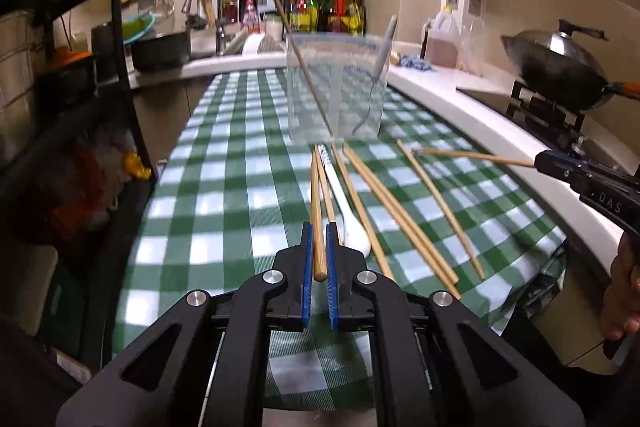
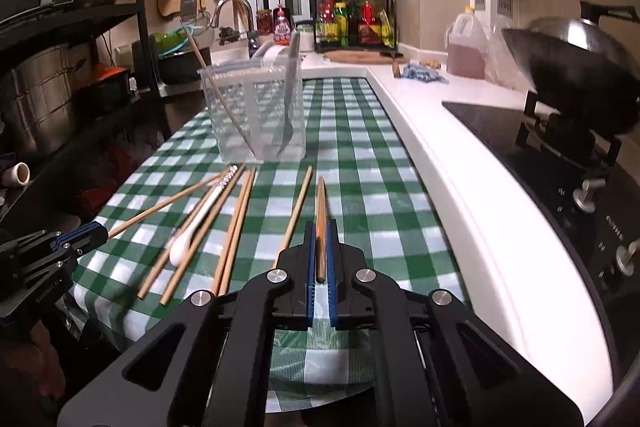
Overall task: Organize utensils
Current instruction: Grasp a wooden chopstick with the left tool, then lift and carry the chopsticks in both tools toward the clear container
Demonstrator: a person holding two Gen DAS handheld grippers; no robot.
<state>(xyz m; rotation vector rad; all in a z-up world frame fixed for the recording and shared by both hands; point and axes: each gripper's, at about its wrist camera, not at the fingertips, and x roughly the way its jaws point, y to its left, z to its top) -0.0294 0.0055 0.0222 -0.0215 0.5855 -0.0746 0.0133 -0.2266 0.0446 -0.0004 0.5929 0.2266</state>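
My left gripper [image 1: 319,227] is shut on a wooden chopstick [image 1: 316,203] that points toward a clear plastic utensil holder [image 1: 338,87]. My right gripper [image 2: 320,227] is shut on another chopstick [image 2: 321,211]; it also shows in the left wrist view [image 1: 560,169], holding its chopstick [image 1: 472,155] above the cloth. The holder [image 2: 256,111] contains one chopstick [image 2: 218,91] and a grey-handled fork [image 2: 290,95]. Several loose chopsticks [image 1: 400,215] and a white spoon [image 1: 346,207] lie on the green checked cloth [image 1: 224,187]. The left gripper shows in the right wrist view [image 2: 96,229].
A white counter [image 2: 460,163] runs along the right with a stove [image 2: 560,163] and a lidded wok [image 2: 580,67]. A sink and faucet [image 1: 208,11] and a bottle rack [image 2: 352,19] stand at the back. Dark shelving [image 1: 60,87] lines the left.
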